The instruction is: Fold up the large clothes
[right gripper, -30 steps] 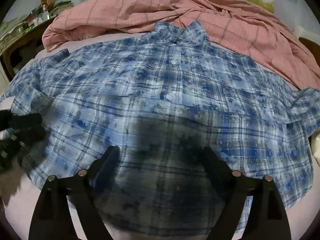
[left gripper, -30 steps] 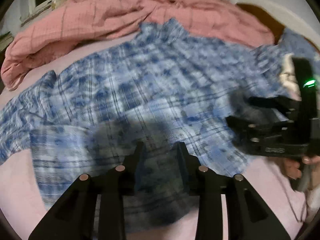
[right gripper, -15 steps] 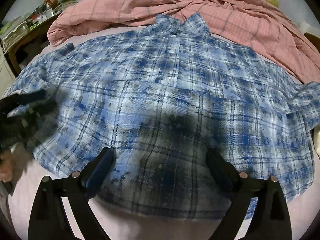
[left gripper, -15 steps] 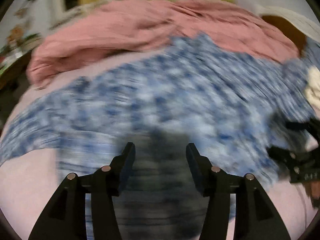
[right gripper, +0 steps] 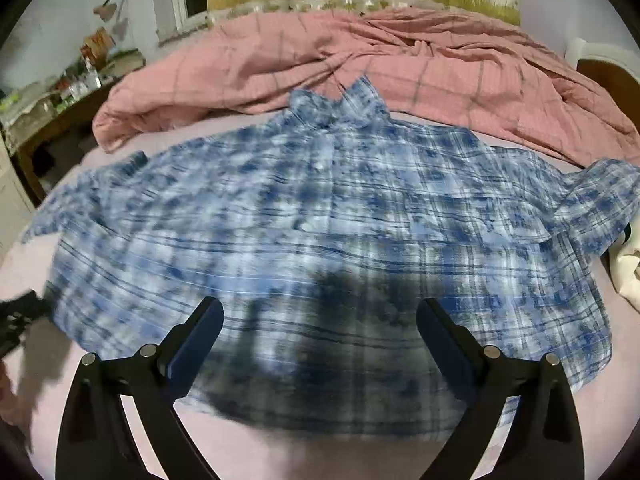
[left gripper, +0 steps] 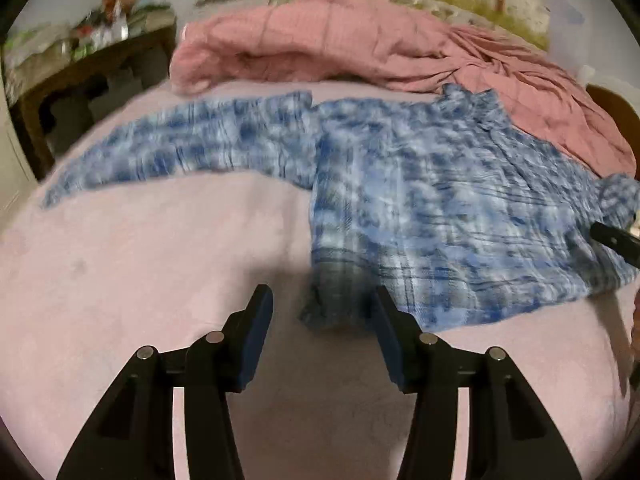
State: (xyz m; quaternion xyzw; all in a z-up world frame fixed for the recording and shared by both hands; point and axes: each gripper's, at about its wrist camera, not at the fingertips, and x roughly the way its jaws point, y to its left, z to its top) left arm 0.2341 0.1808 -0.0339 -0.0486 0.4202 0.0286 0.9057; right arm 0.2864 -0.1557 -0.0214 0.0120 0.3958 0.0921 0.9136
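Observation:
A blue plaid shirt [right gripper: 320, 216] lies spread flat, front up, on a pink bed sheet [left gripper: 140, 264], collar at the far side. In the left wrist view the shirt [left gripper: 440, 208] lies right of centre, one sleeve [left gripper: 180, 152] stretched out to the left. My left gripper [left gripper: 322, 312] is open and empty, just above the shirt's near left hem corner. My right gripper [right gripper: 320, 320] is open wide and empty, above the middle of the hem. The right gripper shows at the right edge of the left wrist view [left gripper: 616, 240].
A crumpled pink quilt [right gripper: 360, 76] lies along the far side of the bed. A cluttered dark wooden table [left gripper: 80, 64] stands at the left. A wooden headboard [right gripper: 600, 72] and a white cloth [right gripper: 628, 272] are at the right.
My left gripper has swung left, from over the shirt body to its left hem corner, and opened wider. My right gripper has pulled back a little and stays open over the hem.

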